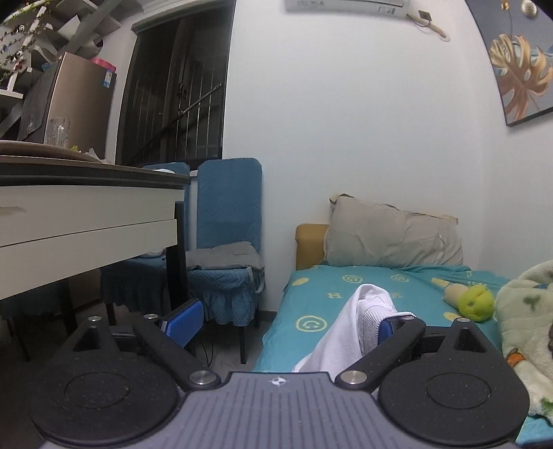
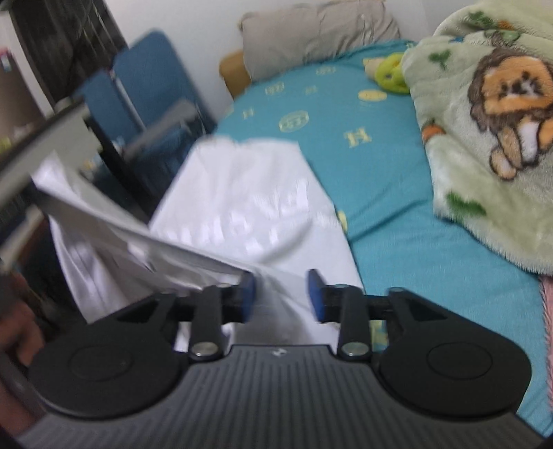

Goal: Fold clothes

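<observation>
Left wrist view: the left gripper [image 1: 281, 319] fills the bottom of the frame with its jaws spread wide. One white garment [image 1: 349, 331] rises in a bunched fold in the lower middle, draped against the inner face of the right-hand blue pad; the left-hand pad stands clear of it, so nothing is pinched. Behind lies one bed [image 1: 345, 293] with a teal sheet printed with yellow marks. On it are one beige pillow [image 1: 390, 235] at centre right, one yellow-green plush toy [image 1: 471, 300] at the right, and one pale green blanket [image 1: 525, 328] at the right edge. Two blue-covered chairs [image 1: 228, 207] stand in the middle left, the nearer one with a grey folded cloth [image 1: 224, 257] on its seat. One white table [image 1: 86, 210] crosses the left side; on it stands one clear glass vase [image 1: 57, 131], whose contents cannot be made out. One framed leaf picture [image 1: 518, 65] hangs at the upper right, and one air conditioner [image 1: 345, 5] sits at the top edge.

Right wrist view, blurred: the right gripper [image 2: 281, 293] sits low in the frame, jaws partly apart. The white garment [image 2: 249, 207] spreads across the centre and left, and a strip of it runs between the two blue pads; whether either pad touches it cannot be told. Part of a hand [image 2: 20, 331] shows at the lower left edge. The teal bed [image 2: 397, 214] holds the same pillow [image 2: 318, 31], toy [image 2: 389, 74] and lion-printed blanket [image 2: 484, 121].
</observation>
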The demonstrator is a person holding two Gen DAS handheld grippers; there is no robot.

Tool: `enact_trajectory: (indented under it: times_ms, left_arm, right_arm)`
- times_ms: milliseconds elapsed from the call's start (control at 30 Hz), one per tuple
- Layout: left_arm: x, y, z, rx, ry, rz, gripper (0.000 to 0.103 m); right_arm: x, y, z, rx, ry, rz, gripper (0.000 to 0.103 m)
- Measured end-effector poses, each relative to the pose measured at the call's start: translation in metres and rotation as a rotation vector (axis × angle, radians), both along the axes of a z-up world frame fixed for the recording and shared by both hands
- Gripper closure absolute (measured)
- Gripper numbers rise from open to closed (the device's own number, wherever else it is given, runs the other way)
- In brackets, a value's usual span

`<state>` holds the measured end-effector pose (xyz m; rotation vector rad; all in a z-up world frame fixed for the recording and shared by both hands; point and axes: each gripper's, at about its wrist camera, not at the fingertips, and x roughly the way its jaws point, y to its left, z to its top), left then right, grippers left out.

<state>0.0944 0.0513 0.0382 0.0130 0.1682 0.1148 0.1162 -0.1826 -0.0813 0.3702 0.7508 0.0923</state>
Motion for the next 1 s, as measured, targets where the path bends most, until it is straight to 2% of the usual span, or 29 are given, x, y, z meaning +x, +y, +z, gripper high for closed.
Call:
enact_trajectory:
  times_ms: [33,100,200,233,400,467,533,600,767,900,1000]
  left_arm:
    - [0.000,0.000,0.000,-0.001,-0.001,0.001,0.007]
    - [-0.001,-0.002,0.000,0.004,0.000,0.015,0.007]
    - [0.000,-0.002,0.001,-0.007,0.001,0.054,0.007]
    - [0.000,0.000,0.001,-0.014,0.003,0.064,0.007]
    - [0.000,0.007,0.000,-0.044,0.014,0.067,0.006]
    - [0.001,0.005,-0.002,-0.041,0.018,0.059,0.006]
    - [0.002,-0.001,-0.008,-0.013,0.023,0.067,0.006]
    - [0.005,-0.007,-0.016,0.016,0.035,0.079,0.006]
    - [0.011,-0.015,-0.045,0.054,0.113,0.123,0.006]
    - [0.005,-0.020,-0.064,0.175,0.104,0.149,0.007]
    - [-0.006,-0.021,-0.067,0.192,0.071,0.133,0.007]
  right_arm:
    - [0.001,0.003,-0.005,-0.011,0.029,0.006,0.054]
    - [0.000,0.006,-0.014,-0.034,0.071,0.007,0.042]
    - [-0.005,0.006,-0.015,-0.101,0.080,-0.047,0.040]
    - [-0.008,0.004,-0.012,-0.130,0.064,-0.084,0.040]
    - [-0.029,-0.022,0.024,-0.198,-0.144,-0.294,0.038]
    - [-0.029,-0.025,0.028,-0.230,-0.175,-0.306,0.038]
    - [-0.022,-0.028,0.021,-0.221,-0.131,-0.291,0.040]
    - [-0.017,-0.034,0.011,-0.162,-0.085,-0.285,0.045]
    - [-0.013,-0.041,-0.004,-0.111,-0.044,-0.266,0.045]
    - [-0.009,-0.039,-0.012,-0.095,-0.025,-0.238,0.046]
    - [-0.005,-0.033,-0.011,-0.136,-0.023,-0.217,0.046]
